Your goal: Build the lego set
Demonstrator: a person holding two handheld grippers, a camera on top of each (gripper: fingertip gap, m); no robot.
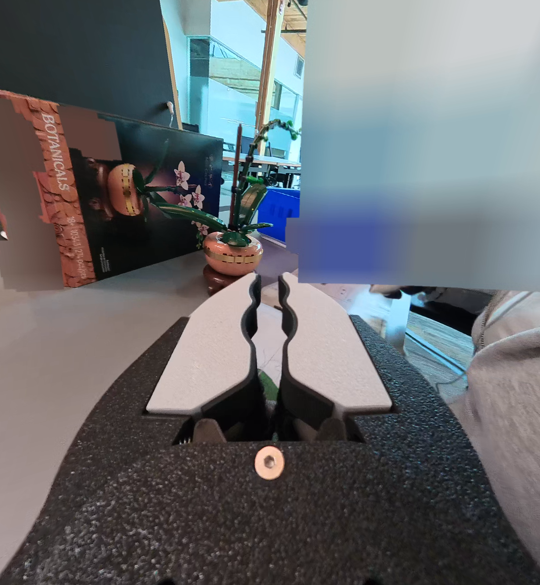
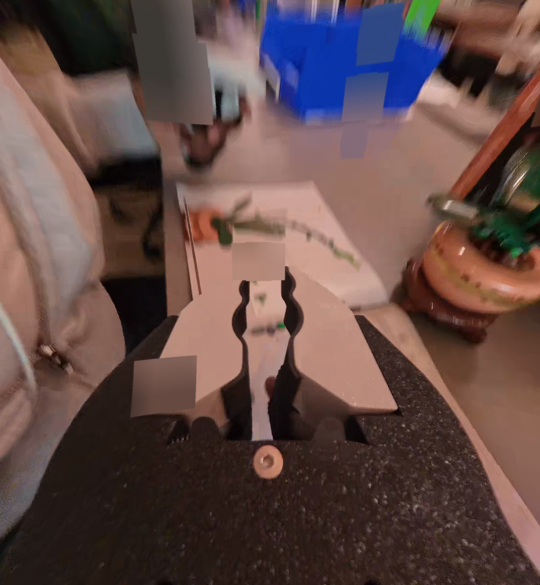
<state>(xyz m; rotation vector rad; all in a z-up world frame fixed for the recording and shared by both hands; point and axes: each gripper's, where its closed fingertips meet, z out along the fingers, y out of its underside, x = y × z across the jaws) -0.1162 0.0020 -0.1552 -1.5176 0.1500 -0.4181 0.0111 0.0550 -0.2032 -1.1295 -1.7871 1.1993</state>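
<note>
2 low wrist views, sharing pot [image 1: 233, 254]

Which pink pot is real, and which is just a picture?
The real pot stands on the table on a brown stand. The other, lying sideways, is only printed on the box behind it.

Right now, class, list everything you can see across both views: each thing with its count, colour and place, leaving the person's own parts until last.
Pot: one, pink with gold band, on a brown stand, just beyond the left tongs.
Plant: one, green leaves and stems, in the pot.
Box: one, dark with a pink edge, upright left of the pot.
Booklet: one, white, open flat ahead of the right tongs.
Bin: one, blue, far behind.
Table: one, grey.
Sleeve: one, beige, right edge.
Left tongs: slightly apart, nothing between.
Right tongs: apart, nothing gripped.
</note>
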